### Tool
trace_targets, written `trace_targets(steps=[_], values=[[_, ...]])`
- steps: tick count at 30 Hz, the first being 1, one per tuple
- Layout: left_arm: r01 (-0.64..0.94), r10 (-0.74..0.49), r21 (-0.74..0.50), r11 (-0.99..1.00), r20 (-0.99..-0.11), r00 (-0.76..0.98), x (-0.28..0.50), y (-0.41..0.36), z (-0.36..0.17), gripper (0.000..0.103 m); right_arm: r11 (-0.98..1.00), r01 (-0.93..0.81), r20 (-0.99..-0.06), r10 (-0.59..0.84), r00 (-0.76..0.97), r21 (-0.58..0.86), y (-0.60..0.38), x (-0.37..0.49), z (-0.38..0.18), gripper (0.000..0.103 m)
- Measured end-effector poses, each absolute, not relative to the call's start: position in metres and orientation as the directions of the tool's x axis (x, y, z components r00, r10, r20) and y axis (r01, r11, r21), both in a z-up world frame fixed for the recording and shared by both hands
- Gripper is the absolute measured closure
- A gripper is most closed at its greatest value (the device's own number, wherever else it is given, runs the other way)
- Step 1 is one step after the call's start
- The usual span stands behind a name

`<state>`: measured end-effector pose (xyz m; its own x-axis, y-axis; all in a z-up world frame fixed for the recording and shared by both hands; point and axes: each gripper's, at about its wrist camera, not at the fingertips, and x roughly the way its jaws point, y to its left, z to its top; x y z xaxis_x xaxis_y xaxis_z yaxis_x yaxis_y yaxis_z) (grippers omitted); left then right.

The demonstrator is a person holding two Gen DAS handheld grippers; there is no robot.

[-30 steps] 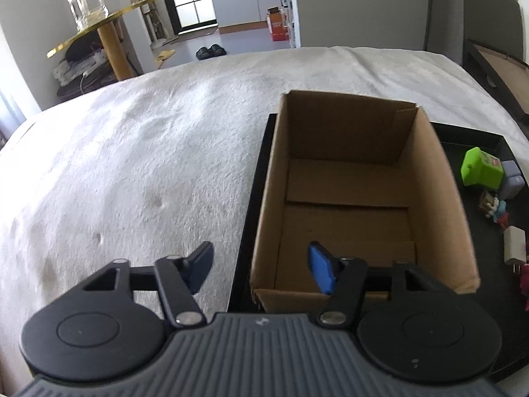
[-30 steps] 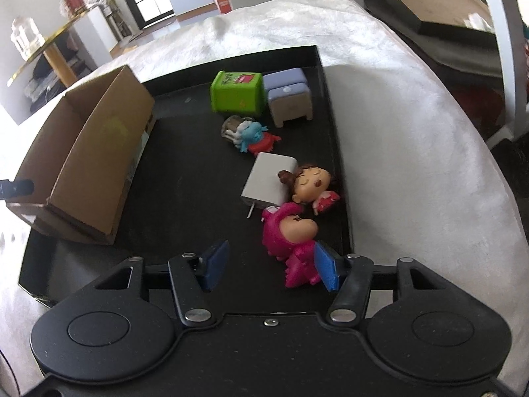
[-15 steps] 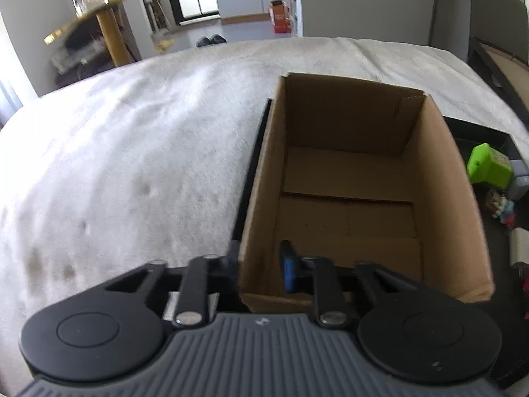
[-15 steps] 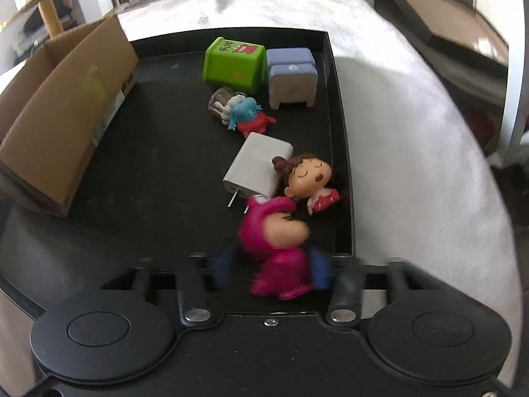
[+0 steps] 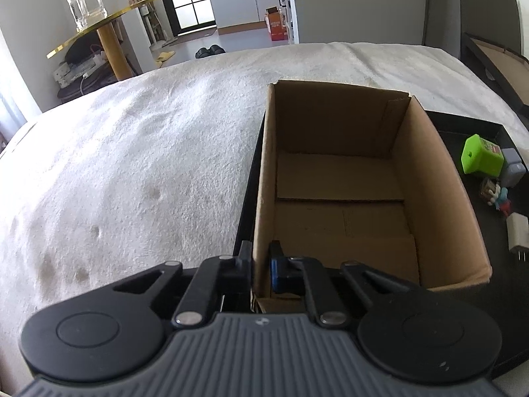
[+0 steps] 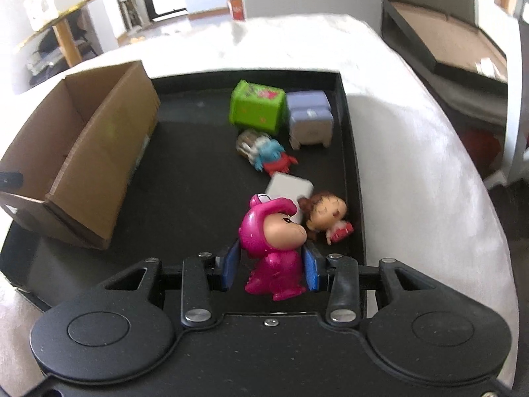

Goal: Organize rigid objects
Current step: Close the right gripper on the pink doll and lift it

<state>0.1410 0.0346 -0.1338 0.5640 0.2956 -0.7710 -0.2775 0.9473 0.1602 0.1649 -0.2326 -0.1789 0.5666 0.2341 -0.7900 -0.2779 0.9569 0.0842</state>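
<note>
a: where are we on the sorting?

b: first toy, as i judge it — the cardboard box [image 5: 340, 198] shows only bare flaps inside. my right gripper [image 6: 270, 266] is clamped on the pink figure [image 6: 272, 248], one blue pad against each side of its body, feet toward the camera, head up. it looks lifted just clear of the black tray [image 6: 185, 178], though i can't be sure it has left the floor.

a: and the left?

b: my left gripper [image 5: 261, 269] is pinched narrow on the box's near left wall, one finger outside, the blue one inside, low at the near corner. it points straight down the length of the box, so i read it as a steadying hold.

a: next move?

b: carry the figure left, across the open tray floor and over the box's right wall, then let go inside. the wall is tall next to the toy, so i'd raise it first — dragging would catch the cardboard edge.

a: what's left on the tray?

b: the doll with brown hair [image 6: 325, 216] just beside the pink one, a white charger [image 6: 291, 190] behind them, a small blue-and-red figure [image 6: 269, 155], then the green block [image 6: 256, 106] and grey stool [image 6: 309, 120] touching each other at the far end. all well apart from the box.
</note>
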Motion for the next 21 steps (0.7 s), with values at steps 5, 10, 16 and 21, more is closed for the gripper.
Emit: trace_targets(steps=[5,10,16,21], values=[[-0.282,0.298,0.159,0.946,-0.771,0.564,0.14,0.035,-0.135,0.093,0.949,-0.305,-0.757,0.256,0.602,0.079,-0.226,0.164,-0.169,0.064],[-0.294,0.306,0.161,0.942,-0.771,0.559,0.139,0.035,-0.138,0.093,0.94,-0.329,-0.718,0.292,0.631,0.093,-0.22,0.165,-0.159,0.064],[-0.278,0.295,0.159,0.947,-0.769,0.568,0.139,0.038,-0.139,0.093,0.929,-0.355,-0.677,0.33,0.658,0.107,-0.206,0.17,-0.148,0.064],[-0.28,0.294,0.155,0.947,-0.765,0.573,0.137,0.04,-0.139,0.092,0.92,-0.386,-0.623,0.344,0.702,0.073,-0.191,0.166,-0.136,0.064]])
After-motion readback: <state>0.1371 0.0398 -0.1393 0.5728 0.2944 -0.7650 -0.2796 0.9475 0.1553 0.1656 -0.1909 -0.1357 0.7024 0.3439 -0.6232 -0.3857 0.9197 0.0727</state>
